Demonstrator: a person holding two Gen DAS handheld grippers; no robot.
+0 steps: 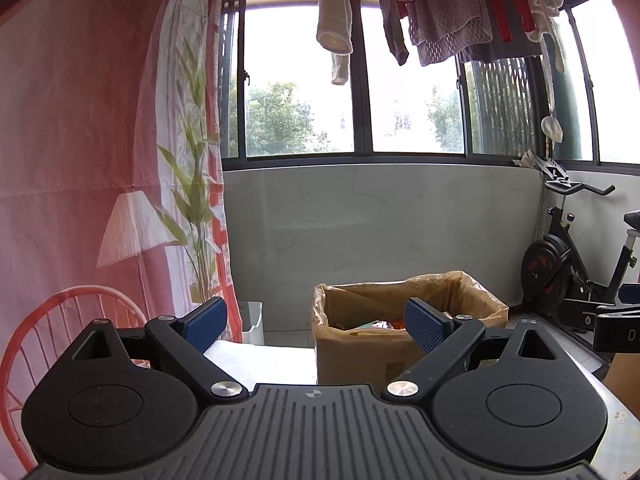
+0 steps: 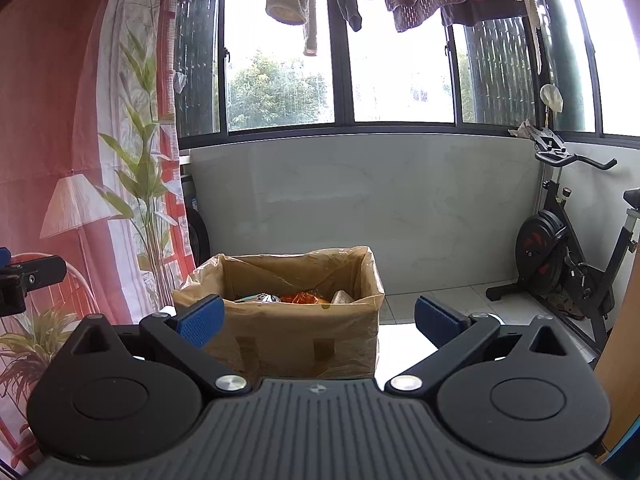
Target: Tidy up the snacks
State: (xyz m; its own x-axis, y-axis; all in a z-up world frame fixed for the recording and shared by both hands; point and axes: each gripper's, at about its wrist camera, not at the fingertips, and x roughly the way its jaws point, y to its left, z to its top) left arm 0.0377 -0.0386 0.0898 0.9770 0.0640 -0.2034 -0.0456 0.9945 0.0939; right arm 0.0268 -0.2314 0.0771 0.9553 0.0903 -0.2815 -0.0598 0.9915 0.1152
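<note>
A cardboard box (image 1: 360,356) lined with a clear plastic bag stands on the white table ahead. It also shows in the right wrist view (image 2: 288,332). Snack packets lie inside it, one orange (image 2: 304,298) and one silvery (image 2: 262,298). My left gripper (image 1: 316,324) is open and empty, held level in front of the box. My right gripper (image 2: 318,320) is open and empty, with the box between its fingers in the view. The right gripper's body shows at the right edge of the left wrist view (image 1: 616,320).
A pink printed curtain (image 1: 80,140) hangs on the left. An exercise bike (image 2: 568,256) stands at the right by the grey wall. Laundry (image 1: 440,8) hangs above the window. A white bin (image 1: 252,320) sits on the floor behind the table.
</note>
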